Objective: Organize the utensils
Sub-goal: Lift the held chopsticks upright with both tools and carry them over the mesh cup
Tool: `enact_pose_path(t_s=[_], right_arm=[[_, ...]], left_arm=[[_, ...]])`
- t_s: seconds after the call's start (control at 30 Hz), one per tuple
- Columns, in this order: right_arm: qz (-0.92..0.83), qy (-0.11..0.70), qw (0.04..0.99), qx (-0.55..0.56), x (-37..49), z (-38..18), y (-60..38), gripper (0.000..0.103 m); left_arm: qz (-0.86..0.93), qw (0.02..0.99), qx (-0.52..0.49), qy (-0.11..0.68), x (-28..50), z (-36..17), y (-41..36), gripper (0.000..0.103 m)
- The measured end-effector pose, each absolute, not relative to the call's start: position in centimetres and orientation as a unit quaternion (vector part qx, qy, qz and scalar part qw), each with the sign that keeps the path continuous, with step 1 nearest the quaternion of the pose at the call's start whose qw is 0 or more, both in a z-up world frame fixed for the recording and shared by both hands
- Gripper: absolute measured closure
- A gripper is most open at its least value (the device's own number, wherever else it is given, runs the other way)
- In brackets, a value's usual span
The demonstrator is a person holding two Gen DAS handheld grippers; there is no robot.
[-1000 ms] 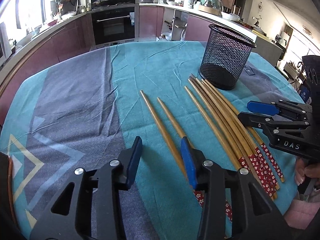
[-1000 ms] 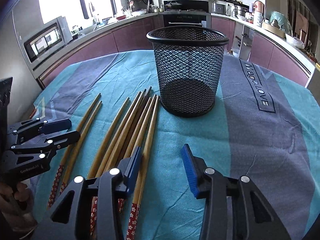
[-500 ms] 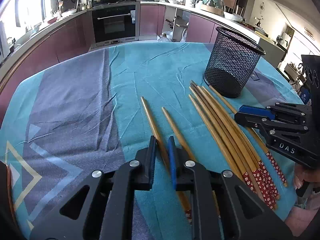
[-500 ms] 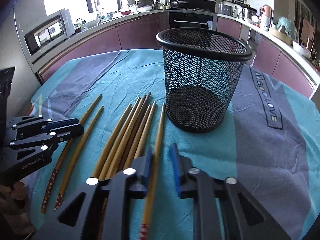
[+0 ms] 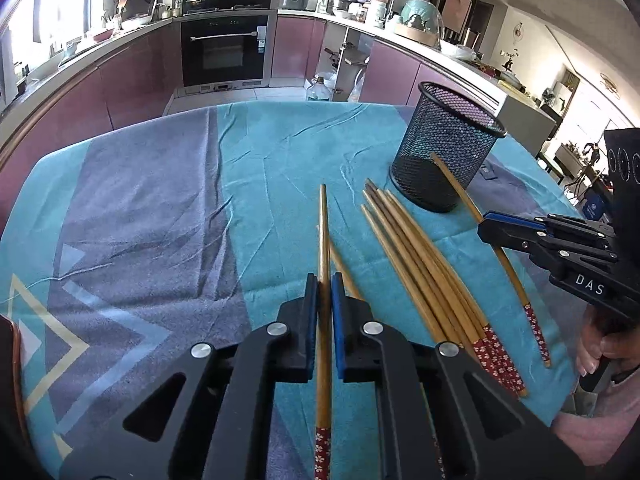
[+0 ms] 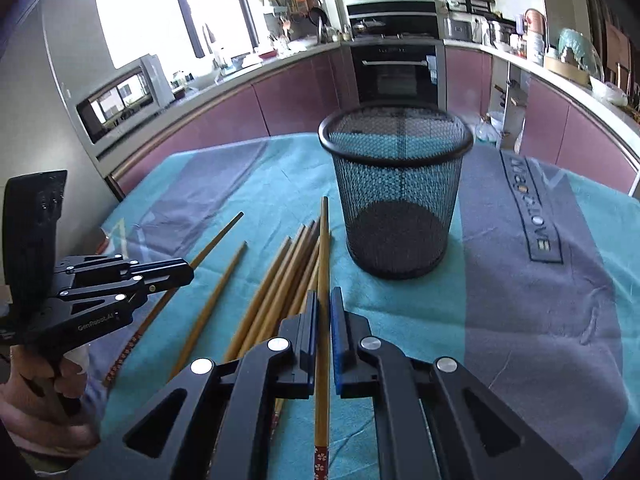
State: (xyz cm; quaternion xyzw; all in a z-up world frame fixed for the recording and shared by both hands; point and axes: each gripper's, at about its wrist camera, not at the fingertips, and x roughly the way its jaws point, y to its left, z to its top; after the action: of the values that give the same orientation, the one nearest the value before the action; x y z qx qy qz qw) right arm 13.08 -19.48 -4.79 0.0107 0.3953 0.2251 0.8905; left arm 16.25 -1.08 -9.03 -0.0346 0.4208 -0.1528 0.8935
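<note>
My left gripper [image 5: 325,280] has a bamboo chopstick [image 5: 323,232] between its blue pads. Its jaws are still closing on it, and the tip stands lifted off the cloth. My right gripper [image 6: 324,296] is shut on another chopstick [image 6: 324,240], which points at the black mesh cup [image 6: 396,200]. The cup stands upright and looks empty. A bundle of several chopsticks [image 5: 420,272] lies between the grippers. One loose chopstick [image 6: 216,300] lies beside the left gripper [image 6: 188,270]. In the left wrist view the right gripper [image 5: 486,226] is at the right edge, beside the cup [image 5: 444,148].
A teal and grey-purple cloth [image 5: 160,220] covers the table. A person's hand [image 6: 40,380] holds the left gripper's handle. Kitchen counters and an oven [image 5: 224,52] stand beyond the table's far edge.
Both grippers went from open to closed, each on one chopstick. Each held chopstick now has its tip raised off the cloth, the right one pulled out of the bundle.
</note>
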Motion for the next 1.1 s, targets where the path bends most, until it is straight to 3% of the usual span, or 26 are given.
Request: enact_pose_path(t_s=[0.6, 1.1], right_arm=[[0.262, 0.273, 0.924, 0.060, 11.6, 4.0, -22.9, 0.098], [0.251, 0.182, 0.950, 0.044, 13.2, 11.0, -25.1, 0.098]], left_arm=[[-0.275, 0.908, -0.106, 0.296, 12.9, 4.0, 0.6, 0.096], [-0.291, 0.924, -0.117, 0.221, 16.0, 13.1, -2.7, 0.096]])
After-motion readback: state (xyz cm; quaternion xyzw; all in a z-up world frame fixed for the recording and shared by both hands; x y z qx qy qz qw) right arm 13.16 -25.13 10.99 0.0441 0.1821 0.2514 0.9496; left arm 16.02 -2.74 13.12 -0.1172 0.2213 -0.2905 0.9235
